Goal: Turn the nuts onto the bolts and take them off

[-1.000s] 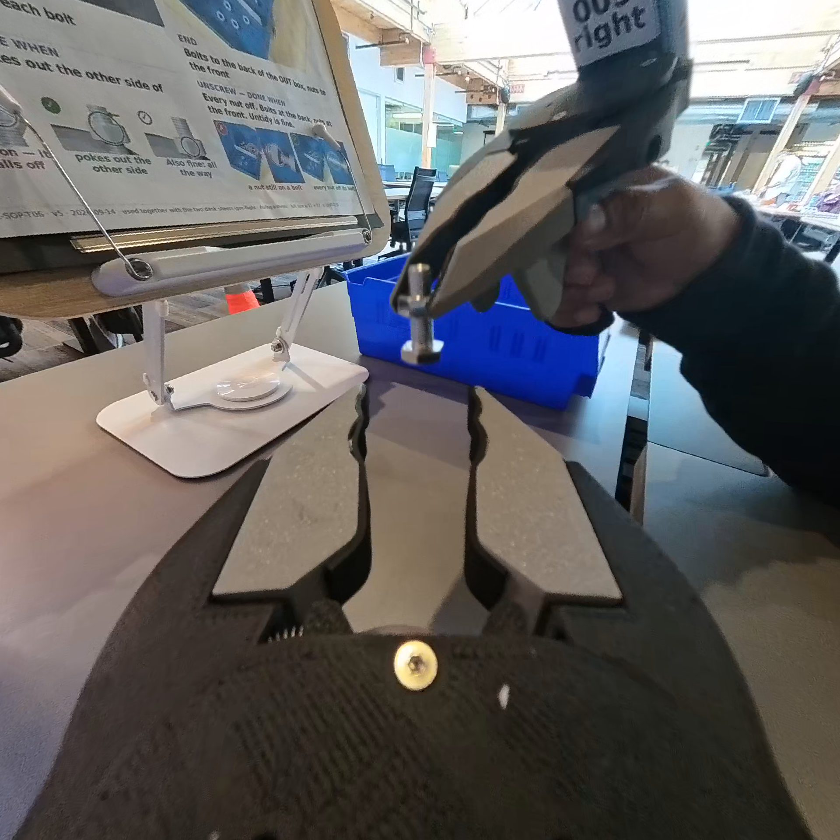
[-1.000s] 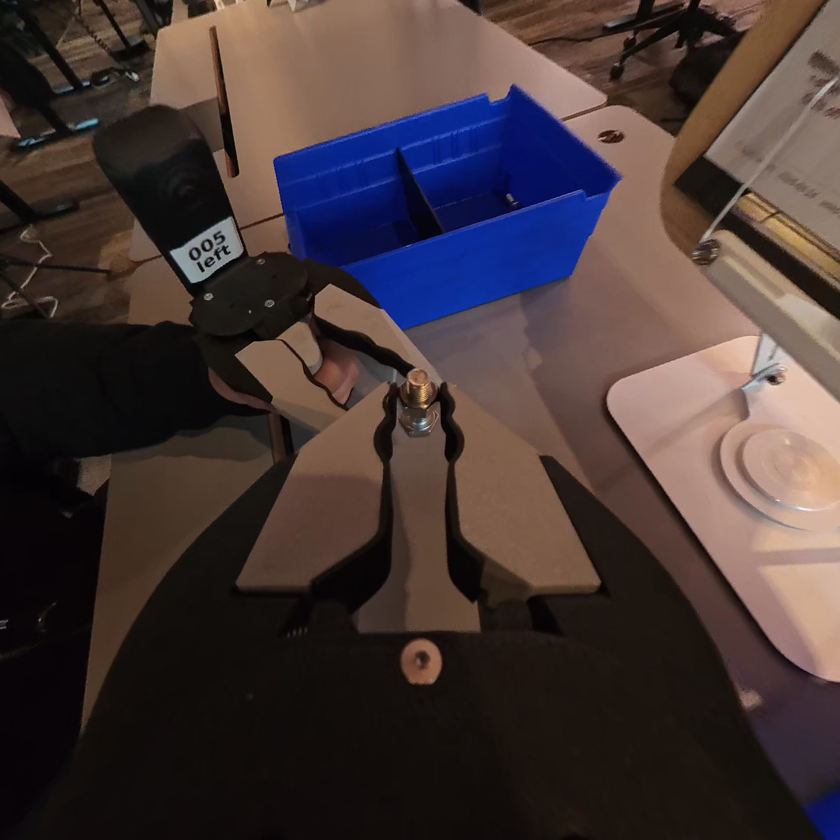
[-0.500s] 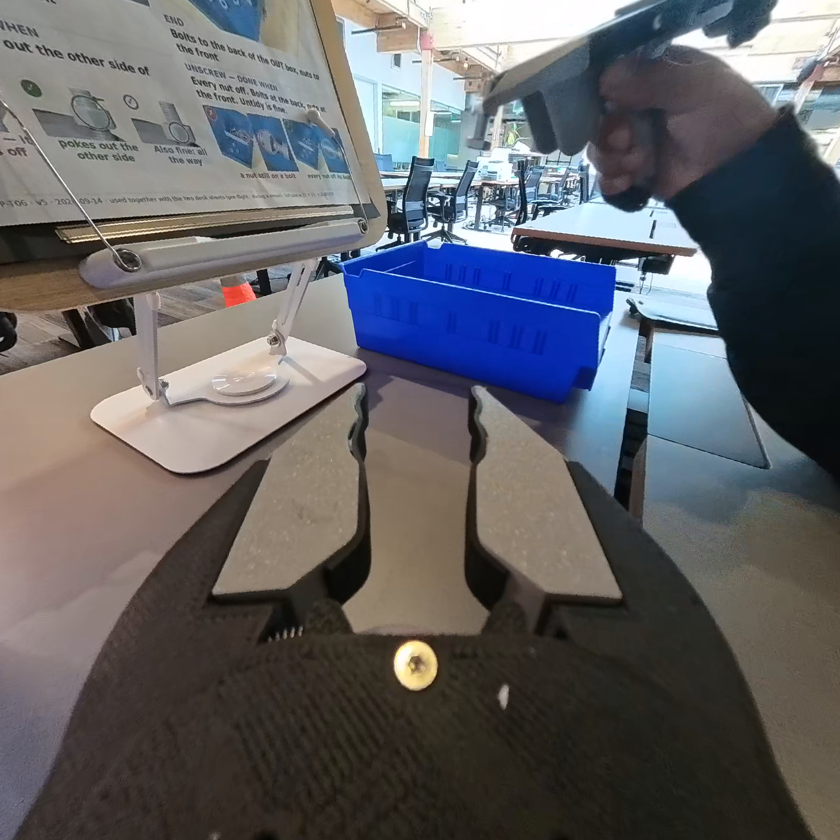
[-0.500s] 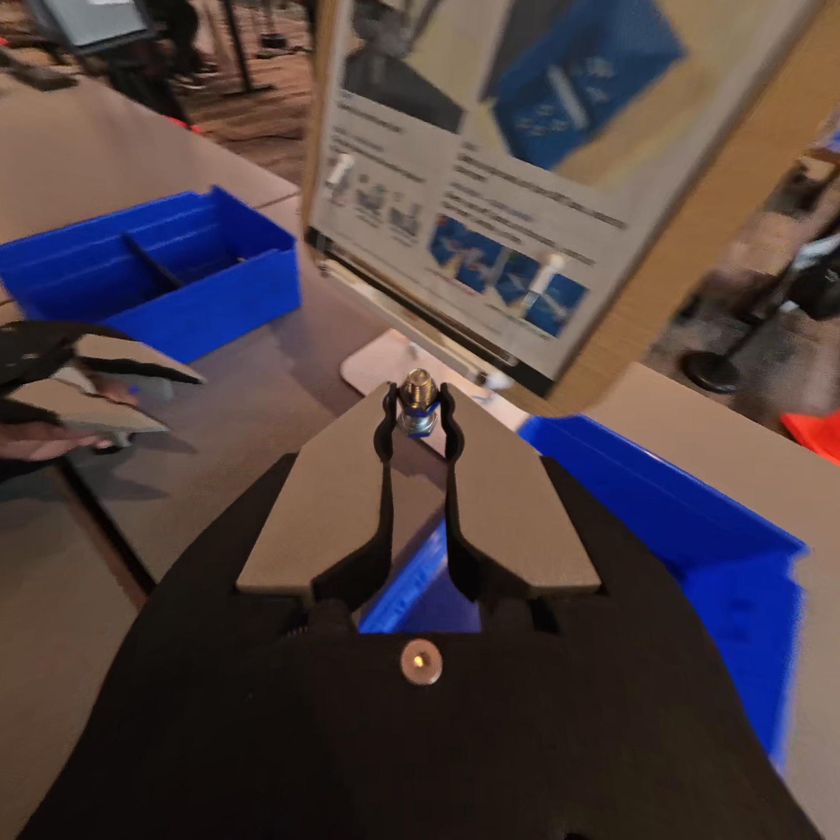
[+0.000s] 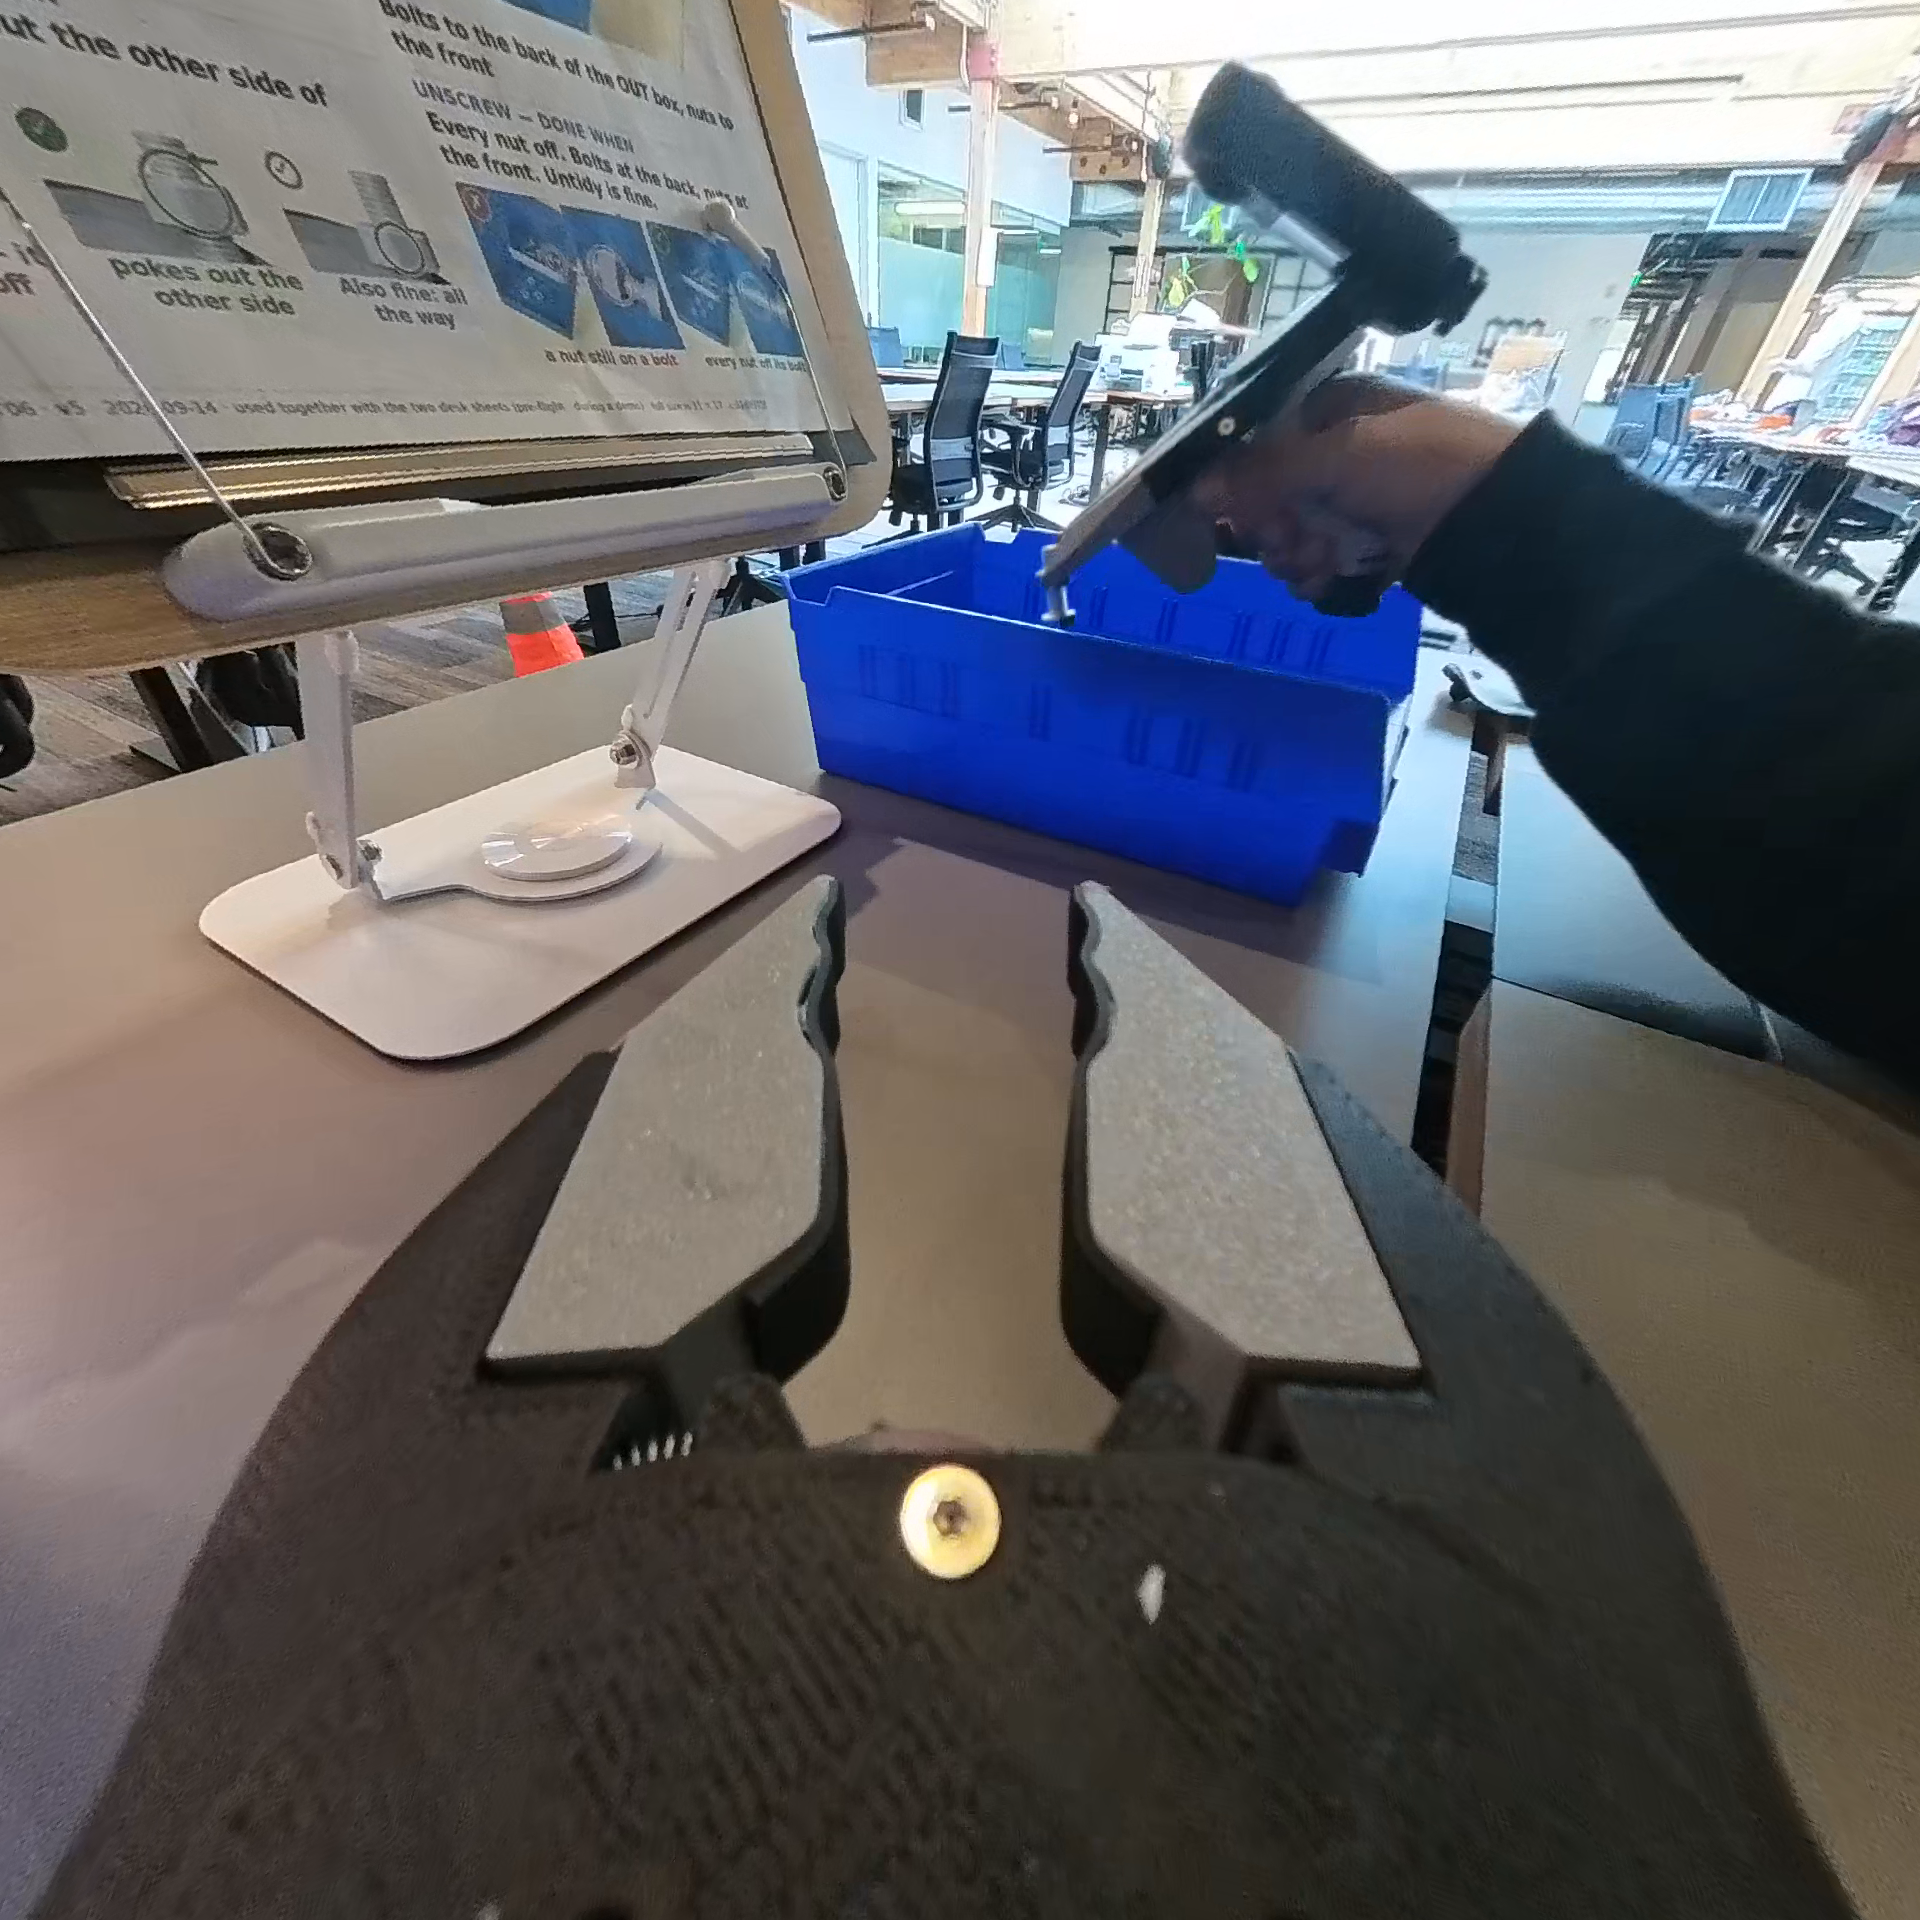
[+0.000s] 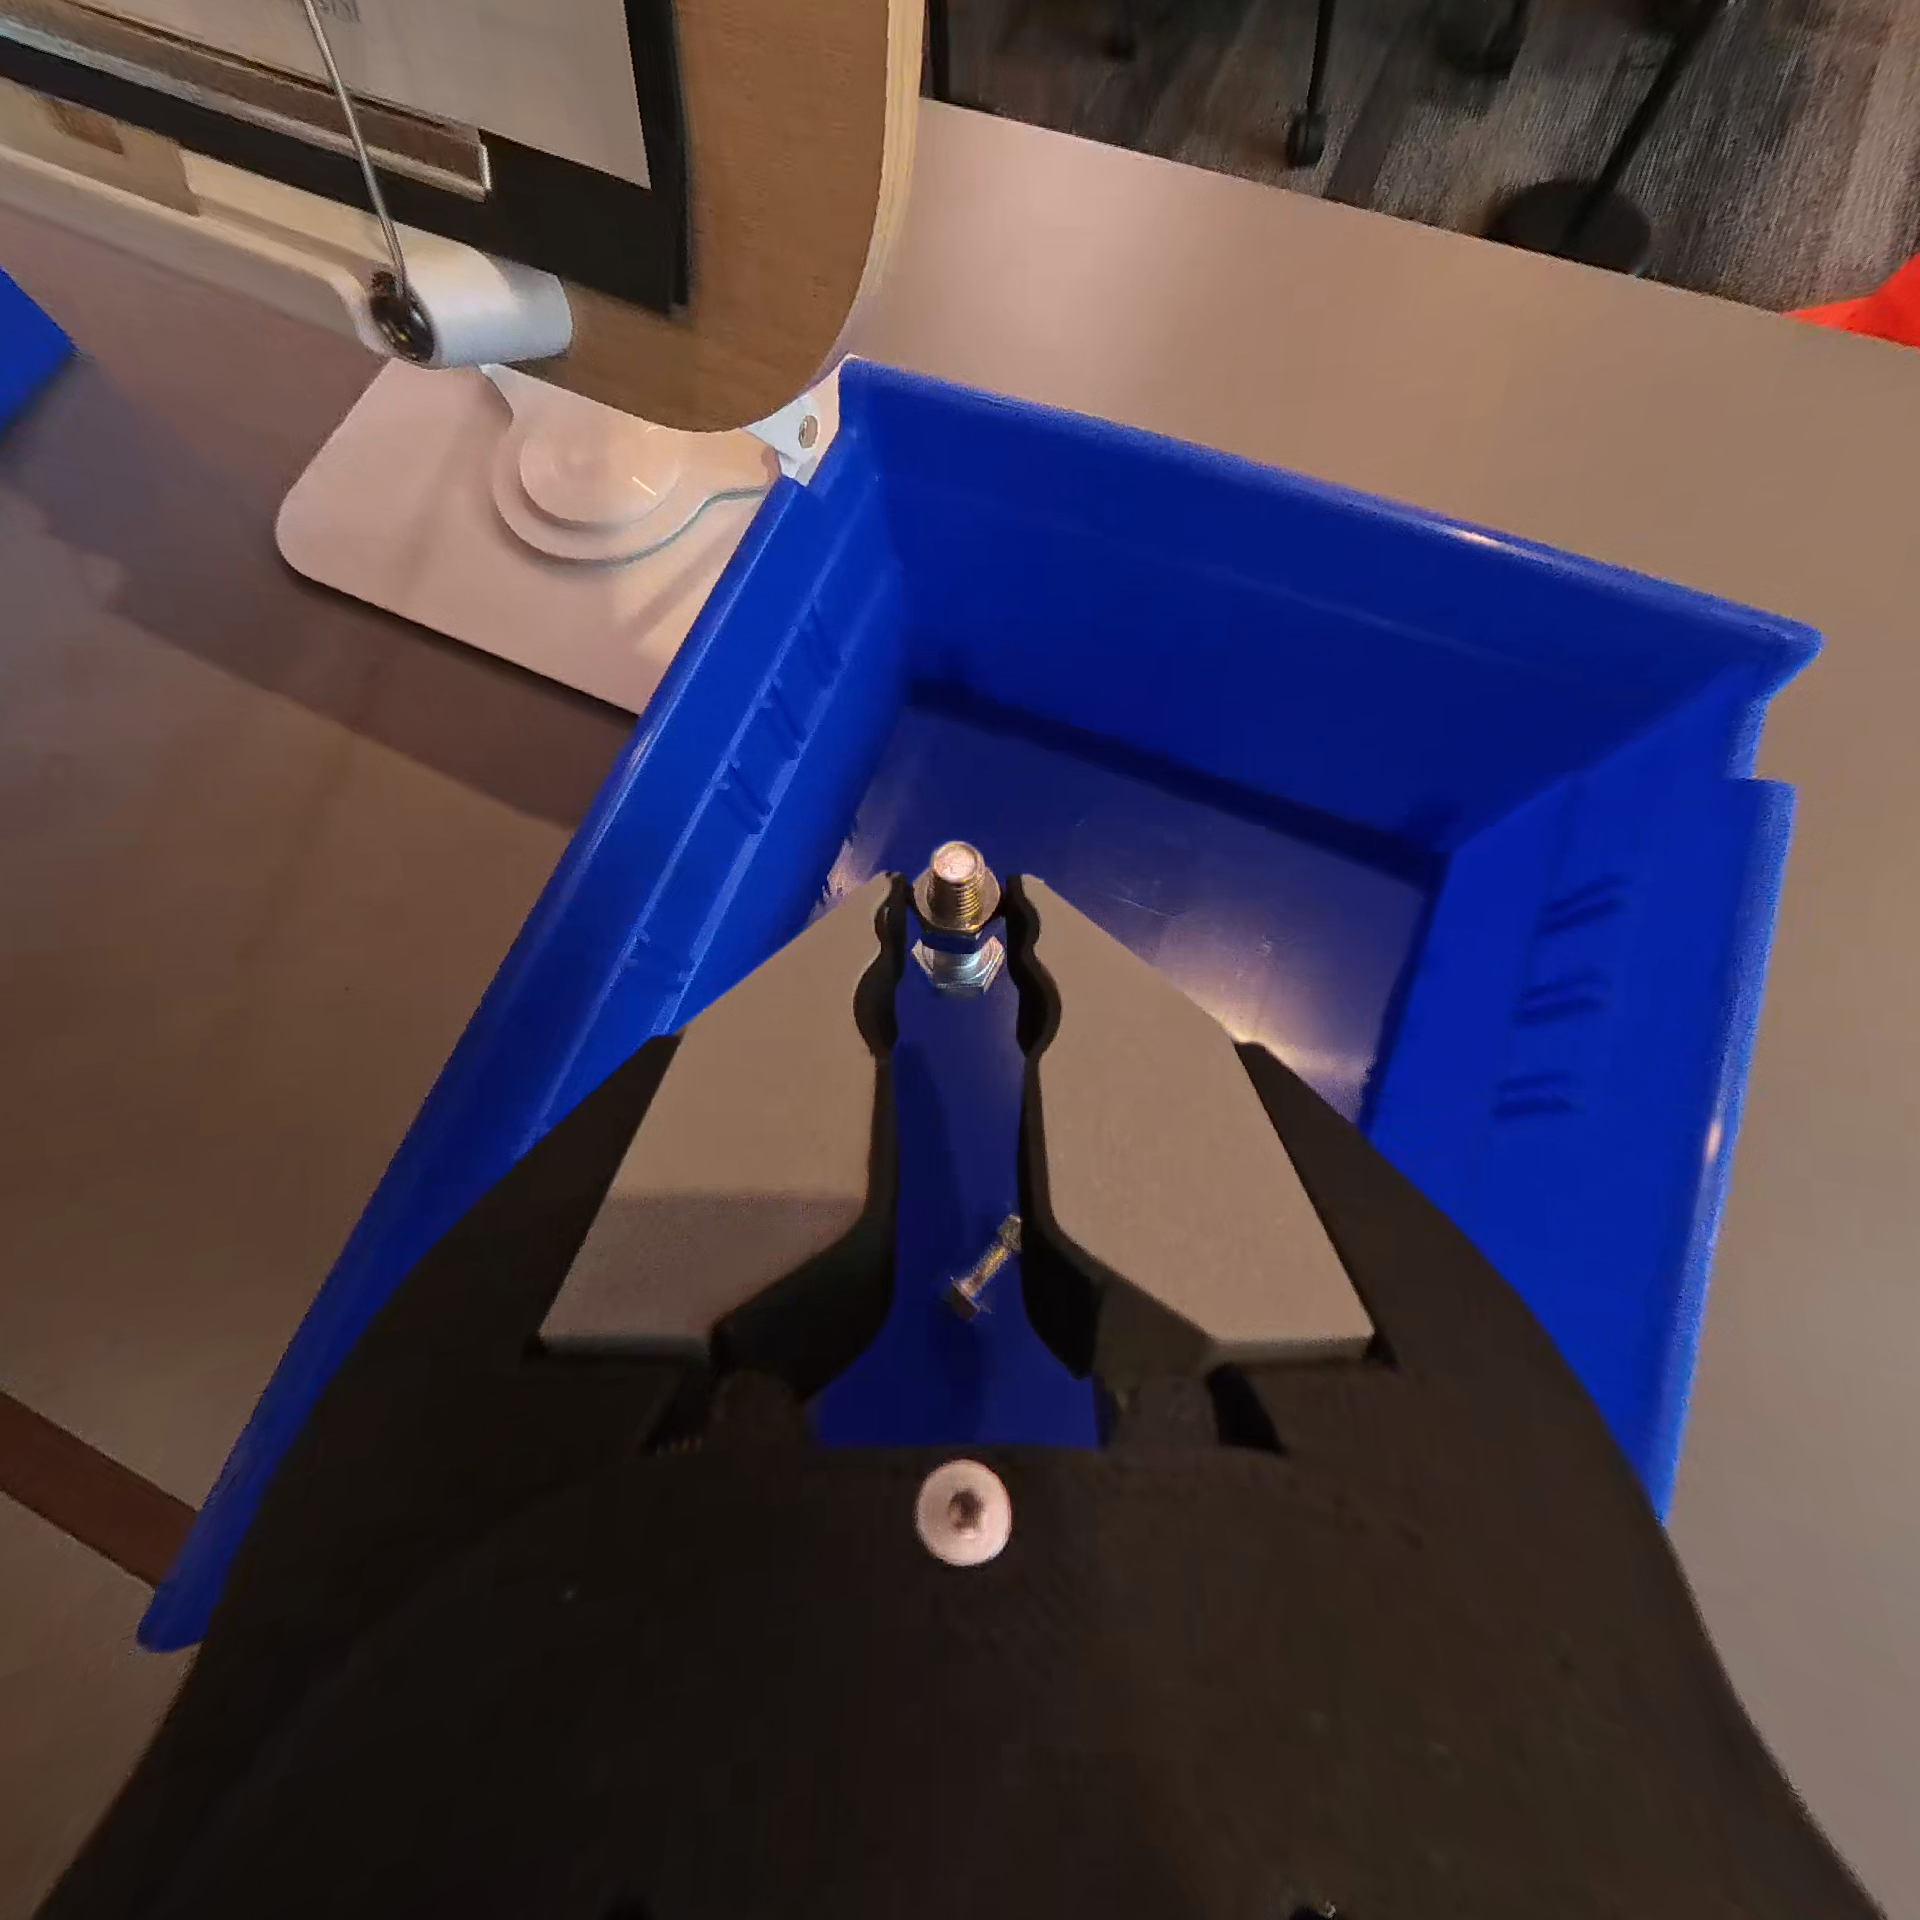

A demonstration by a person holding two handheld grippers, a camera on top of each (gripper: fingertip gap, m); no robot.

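Bolt [image 6: 958,914] pinched in right hand-held gripper [image 6: 958,920] over blue bin [image 6: 1299,540] on grey table [image 5: 208,1143]; left hand-held gripper [image 5: 951,997] gapes empty.

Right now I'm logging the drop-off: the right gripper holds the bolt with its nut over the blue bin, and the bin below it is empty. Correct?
One detail is wrong: the bin is not empty. The right wrist view shows another bolt lying on its floor, seen between the fingers. The rest holds: the right gripper grips the bolt with its nut over the bin.
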